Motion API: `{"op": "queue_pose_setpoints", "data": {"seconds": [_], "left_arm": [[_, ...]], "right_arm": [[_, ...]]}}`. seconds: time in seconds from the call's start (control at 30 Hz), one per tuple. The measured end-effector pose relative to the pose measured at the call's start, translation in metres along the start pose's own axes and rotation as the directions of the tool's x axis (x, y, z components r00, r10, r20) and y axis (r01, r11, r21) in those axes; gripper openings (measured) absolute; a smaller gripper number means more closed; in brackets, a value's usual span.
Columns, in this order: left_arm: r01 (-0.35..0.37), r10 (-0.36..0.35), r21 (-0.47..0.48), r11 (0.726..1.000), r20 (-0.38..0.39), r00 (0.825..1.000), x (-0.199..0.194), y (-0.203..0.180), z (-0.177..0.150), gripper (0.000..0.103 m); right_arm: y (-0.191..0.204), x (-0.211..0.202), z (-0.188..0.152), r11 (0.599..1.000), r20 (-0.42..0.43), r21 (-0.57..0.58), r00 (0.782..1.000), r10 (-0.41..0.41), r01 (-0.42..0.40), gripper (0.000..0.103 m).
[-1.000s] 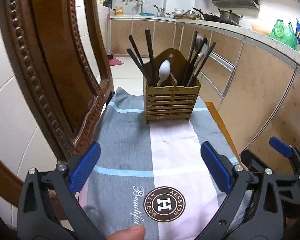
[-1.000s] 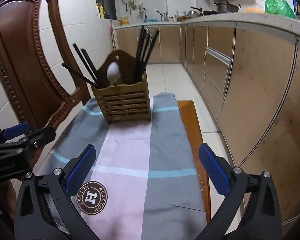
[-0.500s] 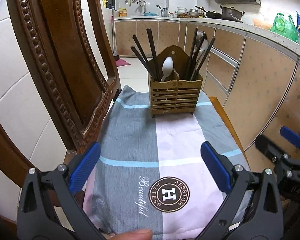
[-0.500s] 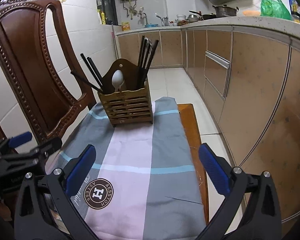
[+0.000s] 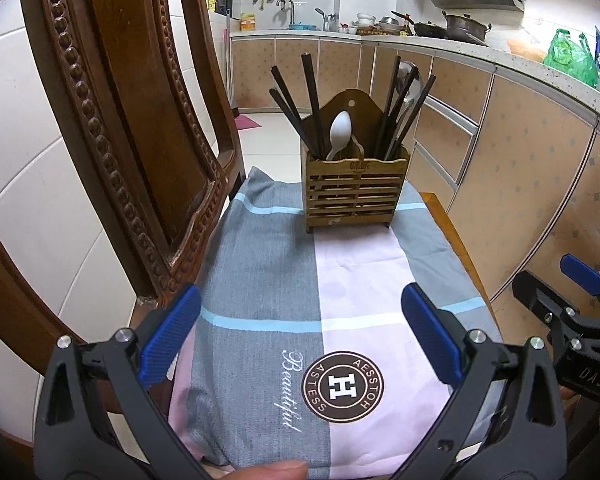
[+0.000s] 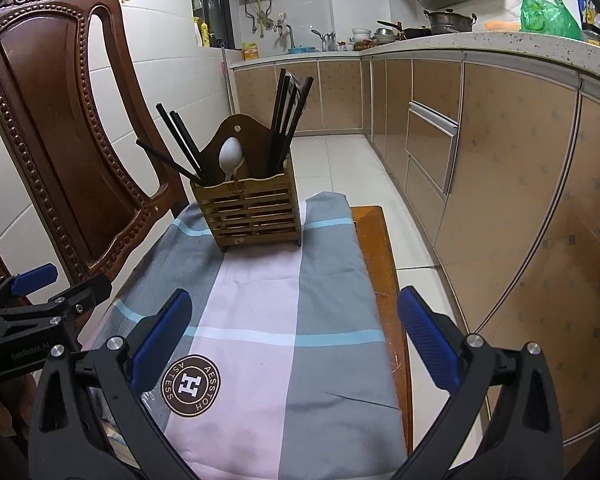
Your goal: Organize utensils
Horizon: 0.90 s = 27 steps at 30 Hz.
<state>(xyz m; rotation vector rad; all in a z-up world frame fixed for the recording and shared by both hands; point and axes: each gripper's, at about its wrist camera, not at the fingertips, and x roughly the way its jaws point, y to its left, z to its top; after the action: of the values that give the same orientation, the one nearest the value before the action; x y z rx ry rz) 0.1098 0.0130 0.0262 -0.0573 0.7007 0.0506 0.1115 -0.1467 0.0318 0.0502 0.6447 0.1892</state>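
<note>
A slatted wooden utensil holder stands at the far end of a grey and pink cloth. Black chopsticks lean out of its left and right compartments, and a white spoon stands in the middle one. A metal spoon shows behind the right chopsticks. My left gripper hovers open over the near end of the cloth, holding nothing. My right gripper is likewise open and empty, to the right of the left one and well short of the holder.
A carved dark wooden chair back rises close on the left. The cloth covers a narrow wooden table whose bare edge shows on the right. Kitchen cabinets run along the right, past a strip of tiled floor. A fingertip shows at the bottom.
Both grippers have drawn back and risen a little, so the holder looks smaller and farther. Their jaws stayed open and nothing was picked up.
</note>
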Motion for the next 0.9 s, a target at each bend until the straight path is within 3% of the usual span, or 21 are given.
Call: {"op": "queue_pose_setpoints", "data": {"seconds": [0.9], "left_arm": [[0.012, -0.012, 0.000, 1.000, 0.002, 1.000, -0.0005, 0.0008, -0.0015, 0.099]], "right_arm": [[-0.0042, 0.0000, 0.0001, 1.000, 0.000, 0.001, 1.000, -0.010, 0.010, 0.100]]}}
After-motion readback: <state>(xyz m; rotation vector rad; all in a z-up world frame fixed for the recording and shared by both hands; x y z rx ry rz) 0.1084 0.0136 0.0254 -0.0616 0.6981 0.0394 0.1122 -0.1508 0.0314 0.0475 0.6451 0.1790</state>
